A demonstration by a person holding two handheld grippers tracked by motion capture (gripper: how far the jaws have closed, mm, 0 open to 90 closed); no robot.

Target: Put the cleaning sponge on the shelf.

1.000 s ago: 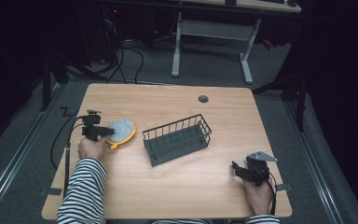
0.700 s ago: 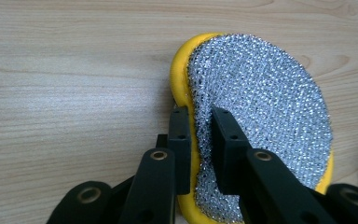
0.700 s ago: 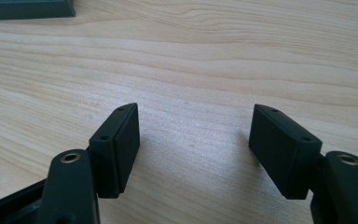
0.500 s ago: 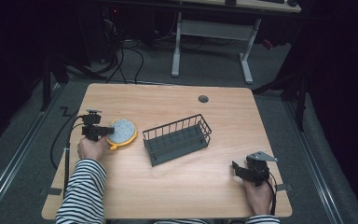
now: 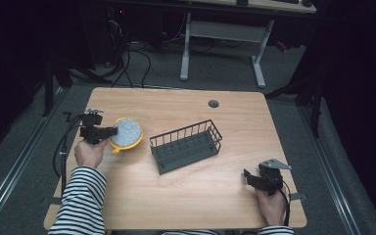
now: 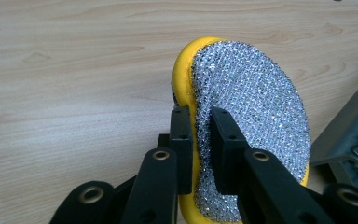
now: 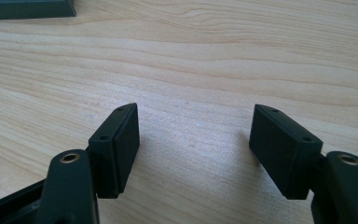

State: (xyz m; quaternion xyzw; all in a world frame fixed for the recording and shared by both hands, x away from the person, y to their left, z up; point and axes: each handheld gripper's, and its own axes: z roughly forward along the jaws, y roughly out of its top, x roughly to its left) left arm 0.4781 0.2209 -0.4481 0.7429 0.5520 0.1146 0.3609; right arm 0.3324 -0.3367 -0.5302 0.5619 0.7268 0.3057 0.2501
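Change: the left gripper (image 5: 108, 132) has lifted the scouring pad (image 5: 126, 133) off the table since a second ago, and its jaws have just been closing on the pad; the pad now sits tilted, its silver face turned up and toward the basket.
Left gripper: left of centre in the high view, held in a hand (image 5: 89, 152) with a striped sleeve (image 5: 81, 198); the jaws stand narrow, clamped on the pad.
Grip: in the left gripper view the two black pads (image 6: 182, 140) pinch the pad's lower edge, one on the yellow back, one on the silver mesh.
Scouring pad: round, yellow sponge with a glittering mesh face, held on edge above the wooden table (image 5: 186, 196), near the left end of the basket but apart from it.
Wire basket: dark, at the centre of the high view (image 5: 186, 146), lying on the table.
Right gripper: lower right of the high view (image 5: 248, 177), held low by the table's near edge; its jaws stand wide apart over bare wood in the right gripper view.
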